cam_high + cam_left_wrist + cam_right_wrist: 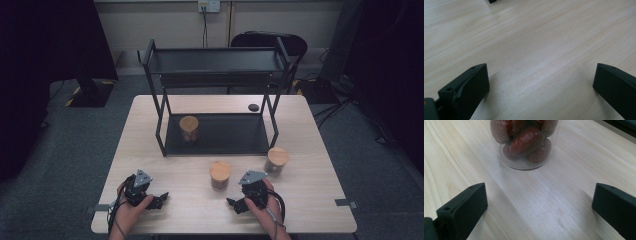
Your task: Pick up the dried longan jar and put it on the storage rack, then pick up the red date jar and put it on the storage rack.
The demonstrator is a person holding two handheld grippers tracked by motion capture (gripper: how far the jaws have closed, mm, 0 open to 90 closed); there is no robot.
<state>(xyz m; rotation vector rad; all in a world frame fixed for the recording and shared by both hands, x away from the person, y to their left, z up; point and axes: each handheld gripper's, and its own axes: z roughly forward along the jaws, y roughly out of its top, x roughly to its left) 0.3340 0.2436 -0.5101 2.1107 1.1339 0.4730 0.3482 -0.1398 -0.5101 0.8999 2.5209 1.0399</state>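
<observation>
Both tongs are held wide open with nothing gripped. The right tongs [235, 205] are pointed at the middle jar [220, 175], sat on the worktop [310, 200] just ahead; the left tongs [159, 200] are parked well left of that jar.

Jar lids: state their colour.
Light wood-tan, on all three jar lids, clearest in the high view.

At your twelve o'clock stands a black rack [215, 62] holding one jar [189, 128], a small black disc [253, 107] at one o'clock, a chair [267, 40] beyond.
</observation>
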